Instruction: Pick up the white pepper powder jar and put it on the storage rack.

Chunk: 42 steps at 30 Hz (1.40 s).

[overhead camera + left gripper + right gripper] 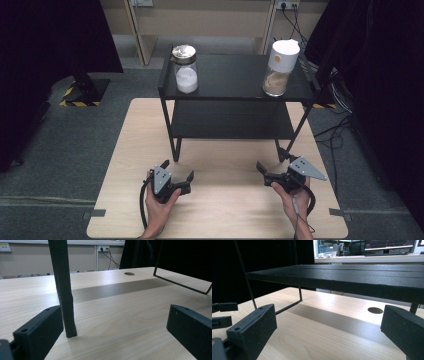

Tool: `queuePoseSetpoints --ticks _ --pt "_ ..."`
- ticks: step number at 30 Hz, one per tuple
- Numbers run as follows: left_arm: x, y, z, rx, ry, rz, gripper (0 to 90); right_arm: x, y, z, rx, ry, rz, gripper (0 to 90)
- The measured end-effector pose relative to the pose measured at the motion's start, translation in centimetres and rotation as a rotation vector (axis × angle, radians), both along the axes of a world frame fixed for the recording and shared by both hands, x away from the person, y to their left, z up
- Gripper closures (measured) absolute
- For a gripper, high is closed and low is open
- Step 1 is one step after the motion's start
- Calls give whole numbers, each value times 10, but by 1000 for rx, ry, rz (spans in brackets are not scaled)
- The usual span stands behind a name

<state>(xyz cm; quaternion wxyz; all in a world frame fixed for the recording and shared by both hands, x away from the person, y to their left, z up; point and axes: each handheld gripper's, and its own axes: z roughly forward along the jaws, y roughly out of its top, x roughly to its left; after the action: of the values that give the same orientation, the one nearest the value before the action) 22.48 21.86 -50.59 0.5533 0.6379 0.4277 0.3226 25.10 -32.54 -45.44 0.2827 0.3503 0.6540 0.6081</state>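
Note:
A black two-tier shelf rack (235,82) stands on the light wooden table (220,210). On its top shelf a glass jar with a silver lid (185,70) holds white powder at the left. A white-lidded jar (280,67) with tan contents stands at the right. My left gripper (177,169) rests open near the rack's front left leg (63,290), which stands just inside its left jaw. My right gripper (271,161) is open too, near the front right leg, and faces the underside of the lower shelf (352,280). Neither gripper holds anything.
A round hole (375,310) is cut in the table under the rack. Thin wire feet (180,282) of the rack run along the tabletop. Dark curtains hang at both sides, and cables (335,135) lie on the floor to the right.

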Motion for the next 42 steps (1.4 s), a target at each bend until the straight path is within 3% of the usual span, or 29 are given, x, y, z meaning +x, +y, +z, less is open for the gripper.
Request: queuePoseSetpoints --ticks 24,42 --pt "-1 0 0 2 -1 1 0 3 2 -22 -36 97 13 7" --pt "-1 -1 0 4 -2 0 0 6 7 -33 -53 134 29 7"
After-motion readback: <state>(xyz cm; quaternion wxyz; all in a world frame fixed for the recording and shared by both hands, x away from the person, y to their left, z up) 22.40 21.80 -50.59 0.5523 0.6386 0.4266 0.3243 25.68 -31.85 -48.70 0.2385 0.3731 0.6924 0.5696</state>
